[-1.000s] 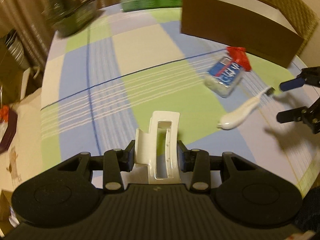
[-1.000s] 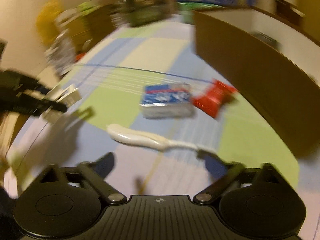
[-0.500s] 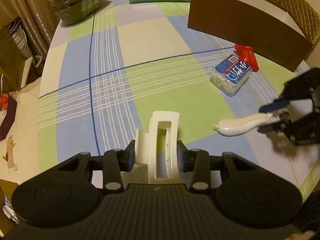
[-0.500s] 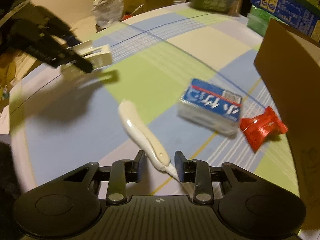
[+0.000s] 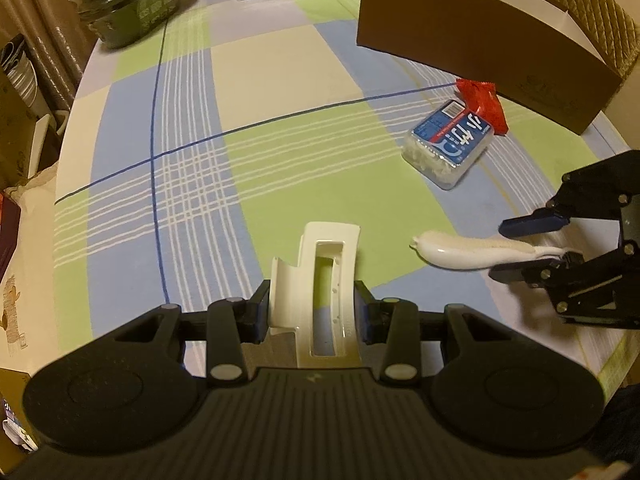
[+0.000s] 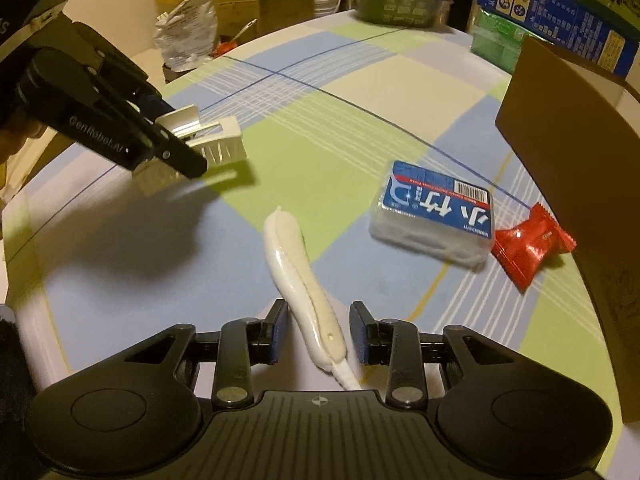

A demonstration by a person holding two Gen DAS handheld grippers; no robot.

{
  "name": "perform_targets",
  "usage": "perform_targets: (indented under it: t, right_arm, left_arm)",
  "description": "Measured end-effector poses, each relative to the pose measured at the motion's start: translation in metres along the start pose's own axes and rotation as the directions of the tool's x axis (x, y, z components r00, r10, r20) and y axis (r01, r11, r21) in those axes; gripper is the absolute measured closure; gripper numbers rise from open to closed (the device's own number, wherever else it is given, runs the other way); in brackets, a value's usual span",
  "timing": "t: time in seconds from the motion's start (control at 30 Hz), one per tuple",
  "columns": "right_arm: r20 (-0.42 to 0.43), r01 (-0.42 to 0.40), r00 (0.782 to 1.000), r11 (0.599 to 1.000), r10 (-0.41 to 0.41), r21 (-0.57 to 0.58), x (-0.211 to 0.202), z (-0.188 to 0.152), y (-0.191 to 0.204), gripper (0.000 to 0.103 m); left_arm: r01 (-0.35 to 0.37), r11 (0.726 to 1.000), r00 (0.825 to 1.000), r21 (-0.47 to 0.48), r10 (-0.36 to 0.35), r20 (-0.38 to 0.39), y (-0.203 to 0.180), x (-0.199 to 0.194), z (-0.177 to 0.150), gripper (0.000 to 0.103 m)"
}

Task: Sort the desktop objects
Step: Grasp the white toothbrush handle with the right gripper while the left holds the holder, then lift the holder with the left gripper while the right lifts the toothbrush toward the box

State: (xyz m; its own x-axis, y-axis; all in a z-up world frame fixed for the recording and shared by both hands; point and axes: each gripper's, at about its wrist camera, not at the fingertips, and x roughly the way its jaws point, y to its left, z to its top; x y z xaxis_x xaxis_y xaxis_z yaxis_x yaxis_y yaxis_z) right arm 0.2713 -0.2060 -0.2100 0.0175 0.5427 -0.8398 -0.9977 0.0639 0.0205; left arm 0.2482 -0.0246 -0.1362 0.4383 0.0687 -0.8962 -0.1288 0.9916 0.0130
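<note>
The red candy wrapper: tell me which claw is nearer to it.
Right. The right claw straddles the white handle on the red candy wrapper's side of the table; the left claw, clamped on the white holder, sits farther off.

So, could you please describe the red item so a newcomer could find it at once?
Start at the tall brown cardboard box on the checked tablecloth. At its foot lies a clear tub with a blue label; the red crinkled wrapper sits between them, the only red, soft packet there.

Candy (image 6: 530, 246) lies between floss box (image 6: 436, 216) and carton (image 6: 576, 168).
</note>
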Motion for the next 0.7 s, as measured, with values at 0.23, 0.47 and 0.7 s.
perform_targets:
  t: [0.23, 0.47, 0.7]
  right_arm:
    - [0.005, -0.003, 1.000, 1.000, 0.003, -0.007, -0.006, -0.005, 0.007, 0.086]
    - [-0.020, -0.007, 1.000, 0.997, 0.009, 0.079, -0.015, -0.011, -0.002, 0.086]
    - [-0.001, 0.005, 1.000, 0.971, -0.005, 0.241, -0.042, -0.027, -0.027, 0.086]
  left_arm:
    - [0.015, 1.000, 1.000, 0.009, -0.014, -0.007, -0.004, 0.003, 0.001, 0.068]
    - [0.021, 0.999, 1.000, 0.031, -0.020, -0.011, -0.008, 0.004, 0.005, 0.068]
    - [0.026, 0.998, 1.000, 0.065, -0.026, -0.003, -0.017, 0.004, 0.017, 0.068]
